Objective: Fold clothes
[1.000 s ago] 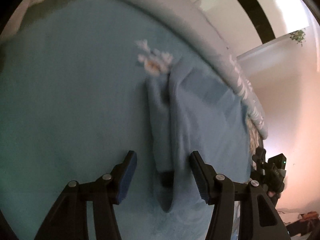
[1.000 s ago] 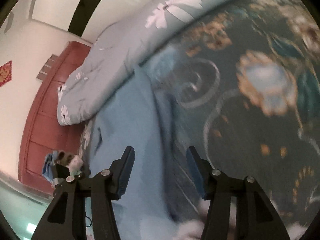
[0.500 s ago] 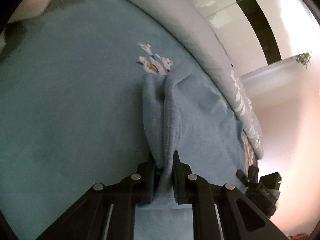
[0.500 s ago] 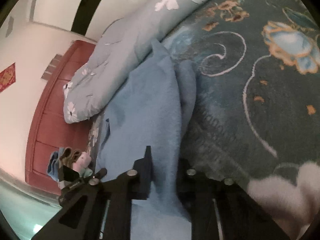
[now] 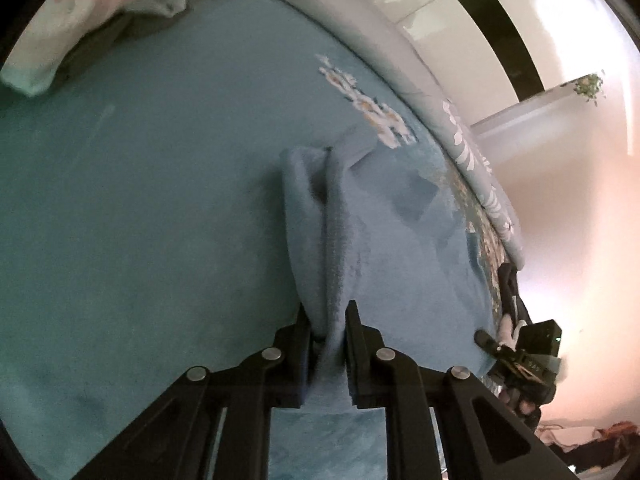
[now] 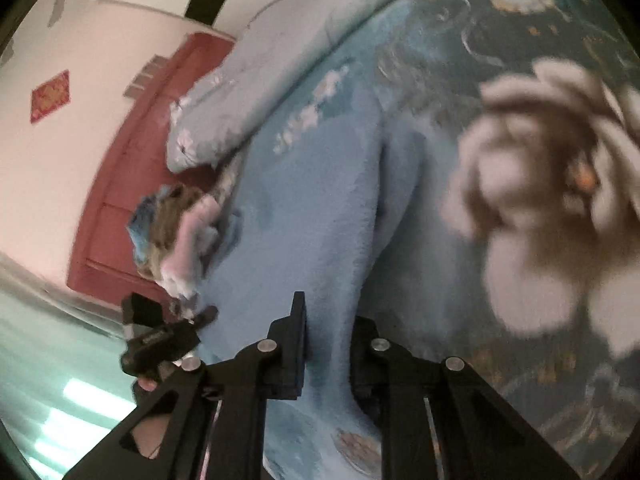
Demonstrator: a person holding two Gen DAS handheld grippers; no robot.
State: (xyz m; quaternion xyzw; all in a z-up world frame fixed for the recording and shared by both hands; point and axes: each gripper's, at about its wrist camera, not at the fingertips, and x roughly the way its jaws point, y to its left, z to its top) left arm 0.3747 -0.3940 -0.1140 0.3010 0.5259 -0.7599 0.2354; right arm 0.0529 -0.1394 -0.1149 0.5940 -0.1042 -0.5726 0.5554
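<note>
A light blue fleece garment (image 5: 400, 248) lies bunched on the bed, one end raised into a ridge. My left gripper (image 5: 328, 314) pinches that ridged edge between its pads; the jaws are opening slightly with the fleece still pressed between them. In the right wrist view the same garment (image 6: 312, 208) runs up from my right gripper (image 6: 328, 320), which is shut on its other end. The fleece partly hides the right-hand finger there. Each view shows the other gripper at the garment's far side: the right gripper (image 5: 520, 356) and the left gripper (image 6: 160, 340).
A teal bedspread (image 5: 140, 220) with large flower prints (image 6: 540, 200) covers the bed. A grey-blue floral quilt (image 5: 360, 28) lies along the far side. A pale pink cloth (image 5: 100, 8) sits at the upper left. Small folded clothes (image 6: 172, 232) lie before a red wooden panel (image 6: 132, 184).
Both grippers went from open over the garment to shut on its ends. They then dragged it sideways across the bedspread, so the flower prints have shifted in both views.
</note>
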